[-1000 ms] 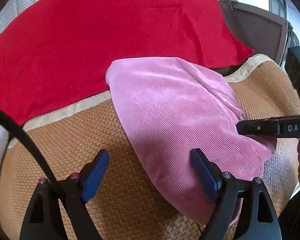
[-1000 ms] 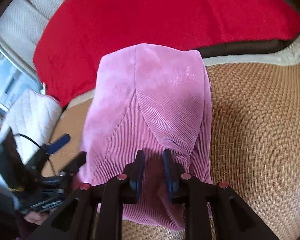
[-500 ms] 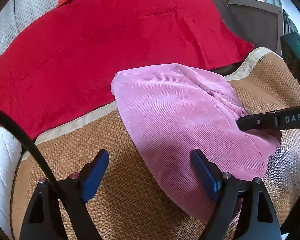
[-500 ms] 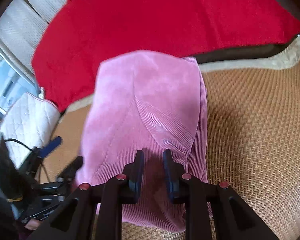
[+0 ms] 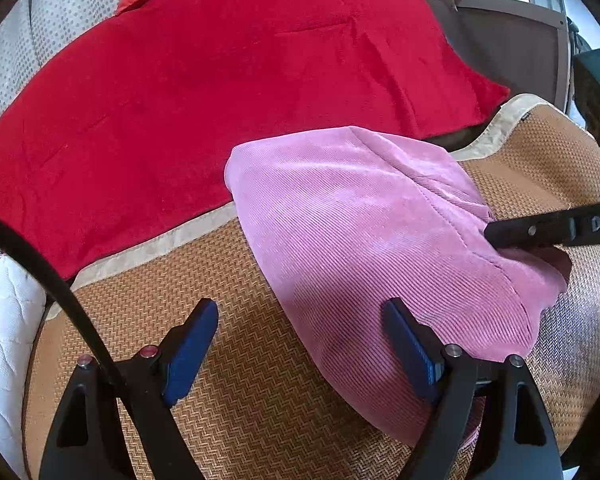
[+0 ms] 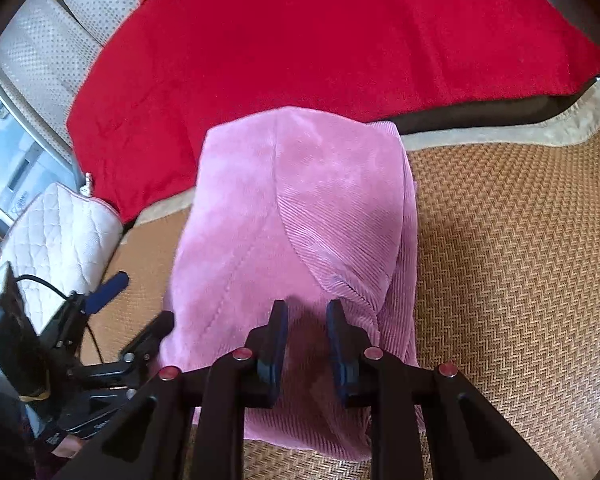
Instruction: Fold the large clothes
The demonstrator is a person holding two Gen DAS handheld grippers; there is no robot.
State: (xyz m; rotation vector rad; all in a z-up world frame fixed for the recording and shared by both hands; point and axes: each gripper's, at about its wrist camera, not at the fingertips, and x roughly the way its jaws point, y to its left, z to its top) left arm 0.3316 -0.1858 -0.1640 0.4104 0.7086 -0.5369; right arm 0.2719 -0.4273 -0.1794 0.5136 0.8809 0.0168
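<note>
Here's the pink corduroy garment (image 5: 359, 240), folded into a long, narrow bundle and lying on the woven straw mat (image 5: 260, 400). Fine ribs run across the cloth, and a stitched seam curves down its length. Its far end is squared off and overlaps the mat's pale border, touching the edge of the red blanket (image 5: 220, 100) behind. From the right wrist view the garment (image 6: 300, 220) shows a layer folded over on its right side, with a small pucker where the fold meets the seam. The near end looks bunched and slightly raised.
</note>
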